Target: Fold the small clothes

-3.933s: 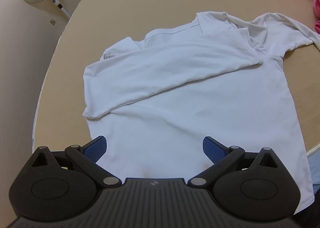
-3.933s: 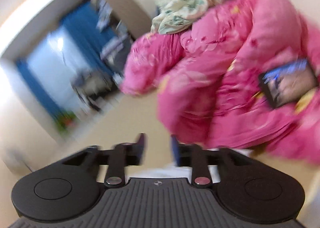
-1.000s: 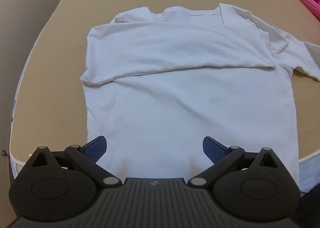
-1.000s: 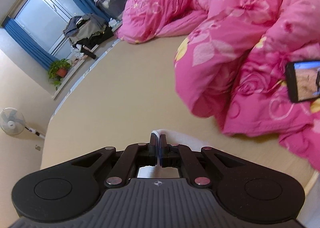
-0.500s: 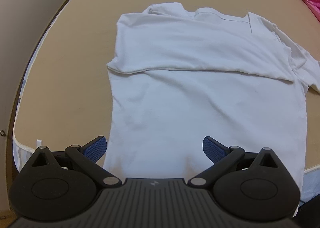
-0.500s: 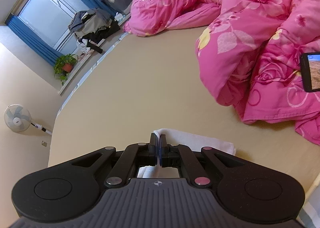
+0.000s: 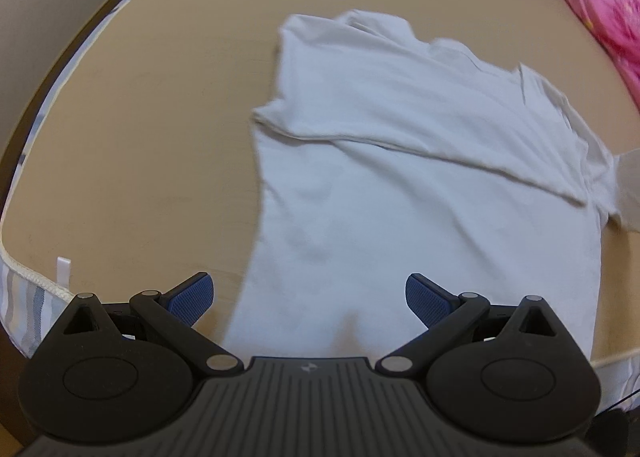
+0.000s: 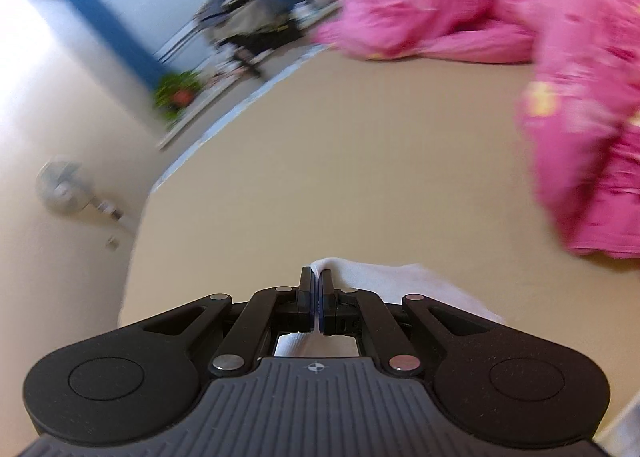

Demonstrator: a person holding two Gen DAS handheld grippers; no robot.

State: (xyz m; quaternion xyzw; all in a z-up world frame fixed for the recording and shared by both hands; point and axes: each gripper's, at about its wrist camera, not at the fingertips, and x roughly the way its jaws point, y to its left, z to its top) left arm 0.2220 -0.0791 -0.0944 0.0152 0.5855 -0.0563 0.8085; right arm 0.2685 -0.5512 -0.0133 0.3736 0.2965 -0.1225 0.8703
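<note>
A white T-shirt (image 7: 420,177) lies spread on the tan bed surface (image 7: 140,137), one sleeve folded across its chest. My left gripper (image 7: 308,291) hangs open above the shirt's near hem, blue pads wide apart, nothing between them. The shirt's right sleeve (image 7: 628,185) lifts off the surface at the view's right edge. In the right wrist view, my right gripper (image 8: 317,289) is shut on that white sleeve (image 8: 384,277), which trails out to the right of the pinched tips. This view is motion-blurred.
A pink floral quilt (image 8: 580,97) is heaped at the right of the bed, also pink quilt (image 7: 608,9) at the far right corner. The bed's edge (image 7: 24,269) curves along the left. A fan (image 8: 60,185), plant (image 8: 176,93) and window lie beyond.
My left gripper slid left, so the shirt now sits further right in its view. My right gripper rose and swung left with the sleeve pinched, and the quilt shifted right in its view.
</note>
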